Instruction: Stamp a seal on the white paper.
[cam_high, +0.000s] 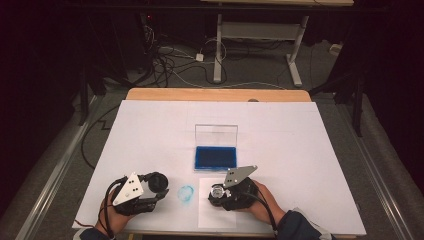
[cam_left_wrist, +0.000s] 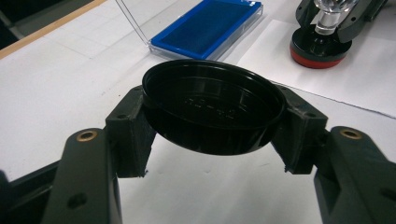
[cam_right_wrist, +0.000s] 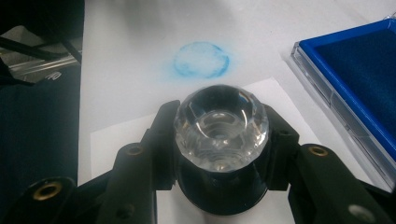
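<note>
The right gripper (cam_right_wrist: 219, 140) is clamped on a stamp (cam_right_wrist: 220, 128) by its clear round knob, its fingers (cam_right_wrist: 161, 135) pressing each side. The stamp stands upright, long axis vertical, its dark base directly below the fingers and on or just above a small sheet of paper (cam_right_wrist: 289, 105); contact cannot be told. A blue round ink mark (cam_right_wrist: 201, 59) lies beyond the fingertips, off the sheet; the open blue ink pad (cam_right_wrist: 359, 60) lies ahead and to the right. The left gripper (cam_left_wrist: 212, 123) is clamped on the stamp's black cap (cam_left_wrist: 212, 105), held well apart from the stamp.
</note>
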